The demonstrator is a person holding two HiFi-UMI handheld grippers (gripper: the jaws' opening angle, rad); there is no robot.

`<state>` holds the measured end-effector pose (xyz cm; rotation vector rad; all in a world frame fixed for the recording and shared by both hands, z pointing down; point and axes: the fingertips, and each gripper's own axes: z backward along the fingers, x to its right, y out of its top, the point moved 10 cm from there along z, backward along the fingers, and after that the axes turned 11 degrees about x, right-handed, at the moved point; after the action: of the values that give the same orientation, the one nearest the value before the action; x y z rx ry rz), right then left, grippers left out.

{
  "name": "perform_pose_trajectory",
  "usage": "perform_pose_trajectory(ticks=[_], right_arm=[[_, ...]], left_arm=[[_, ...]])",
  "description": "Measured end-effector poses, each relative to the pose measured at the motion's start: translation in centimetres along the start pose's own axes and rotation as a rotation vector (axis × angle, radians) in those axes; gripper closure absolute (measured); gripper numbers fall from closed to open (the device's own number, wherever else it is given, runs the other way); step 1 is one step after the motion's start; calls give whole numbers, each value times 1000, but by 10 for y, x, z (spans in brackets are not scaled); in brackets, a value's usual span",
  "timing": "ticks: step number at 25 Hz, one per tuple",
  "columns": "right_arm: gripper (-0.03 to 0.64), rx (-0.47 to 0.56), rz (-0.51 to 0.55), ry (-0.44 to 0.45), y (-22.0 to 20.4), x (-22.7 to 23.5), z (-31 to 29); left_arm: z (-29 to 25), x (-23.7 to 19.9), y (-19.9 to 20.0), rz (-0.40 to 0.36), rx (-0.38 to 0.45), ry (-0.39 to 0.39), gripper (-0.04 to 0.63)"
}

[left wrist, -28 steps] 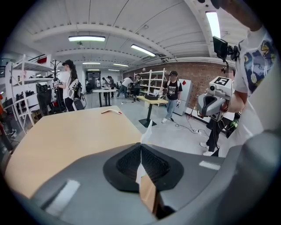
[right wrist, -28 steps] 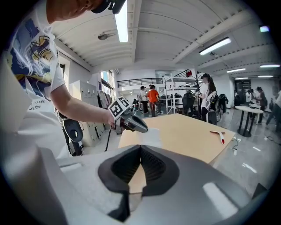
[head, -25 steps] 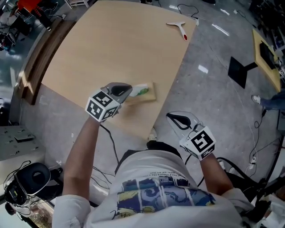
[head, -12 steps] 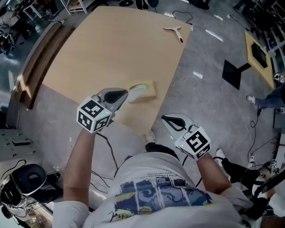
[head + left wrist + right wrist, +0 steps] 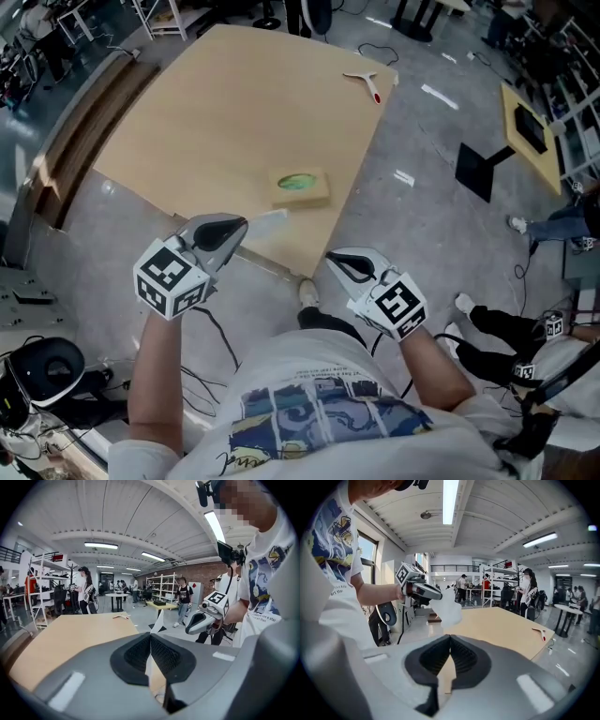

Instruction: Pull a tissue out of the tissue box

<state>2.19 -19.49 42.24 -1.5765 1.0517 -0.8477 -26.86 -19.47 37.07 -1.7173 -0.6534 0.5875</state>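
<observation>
Tissue [image 5: 449, 609] being pinched between the jaws of the left gripper [image 5: 246, 223], sheet being shown broadside by the right gripper view alone, tissue box [image 5: 302, 187] being shown only in the head view, both arms being held out short of the box, right gripper [image 5: 330, 258] being kept pressed together on nothing.

Bright, even light falls from long ceiling strips [image 5: 101, 545] above the table [image 5: 234, 112] — shadows on its top are faint and soft. Right of the table, the grey floor [image 5: 441, 239] carries small white glints. At the table's near edge the tissue [image 5: 265, 217] smears pale. Both gripper views bulge fisheye-round, their corners black.
</observation>
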Motion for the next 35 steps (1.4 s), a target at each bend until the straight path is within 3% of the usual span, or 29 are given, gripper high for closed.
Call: perform_pose_trajectory(ticks=[15, 25, 35], right_arm=[[614, -6, 20, -21, -3, -118, 40], [614, -16, 22, -58, -19, -181, 82], [614, -3, 25, -120, -36, -205, 112]], left_arm=[[131, 116, 0, 9, 56, 14, 589], [157, 190, -12, 17, 56, -72, 589], [149, 228, -20, 0, 57, -151, 589]])
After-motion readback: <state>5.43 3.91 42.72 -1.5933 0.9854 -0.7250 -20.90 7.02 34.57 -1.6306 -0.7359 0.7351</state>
